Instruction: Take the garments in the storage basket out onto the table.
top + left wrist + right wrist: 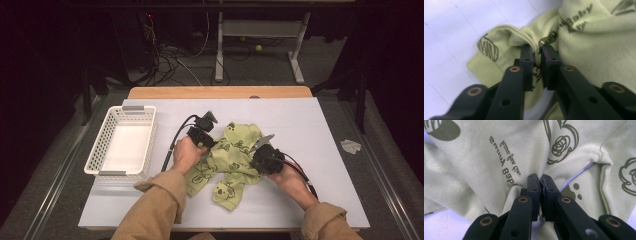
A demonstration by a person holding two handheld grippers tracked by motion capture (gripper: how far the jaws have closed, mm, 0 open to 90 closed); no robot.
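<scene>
From the high view, the green printed garment point(231, 160) lies crumpled at the centre of the white table point(320, 130), with the white basket point(121, 141) off at nine o'clock. The left gripper point(204, 134) bites the cloth's ten o'clock edge and the right gripper point(267, 159) its three o'clock side, likely to spread or fold it.

In the left gripper view, the jaws are pinched narrow on a bunched fold.

In the right gripper view, the jaws are clamped tight on a pleat of fabric.
</scene>
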